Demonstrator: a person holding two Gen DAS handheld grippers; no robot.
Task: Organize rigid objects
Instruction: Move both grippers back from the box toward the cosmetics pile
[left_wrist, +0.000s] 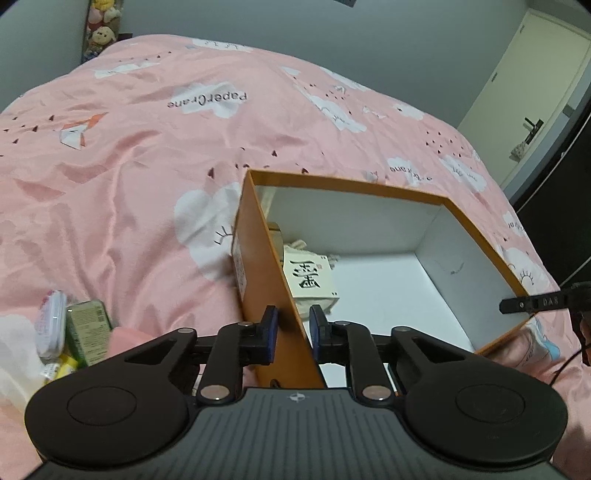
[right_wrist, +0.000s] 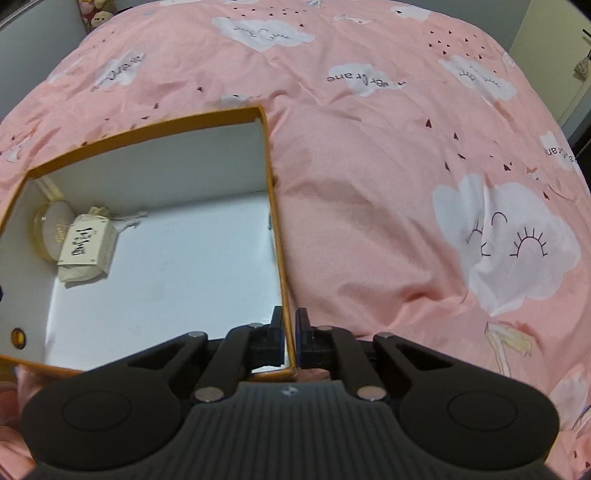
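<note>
An open orange box (left_wrist: 258, 258) with a white inside lies on the pink bed. My left gripper (left_wrist: 293, 328) straddles its left wall, one finger outside and one inside, with small gaps to the wall. My right gripper (right_wrist: 290, 328) is shut on the box's right wall (right_wrist: 275, 206) near the front corner. Inside the box a cream cloth pouch with black characters (right_wrist: 86, 245) lies in the far left corner, beside a round cream tin (right_wrist: 50, 229). The pouch also shows in the left wrist view (left_wrist: 308, 277). The right gripper's tip (left_wrist: 535, 302) shows at the box's right wall.
A pile of small items lies on the bed left of the box: a green packet (left_wrist: 86, 328), a white pouch (left_wrist: 51, 325) and yellow wrappers (left_wrist: 61, 365). Stuffed toys (left_wrist: 101, 26) stand at the far left wall. A door (left_wrist: 532, 85) is at the right.
</note>
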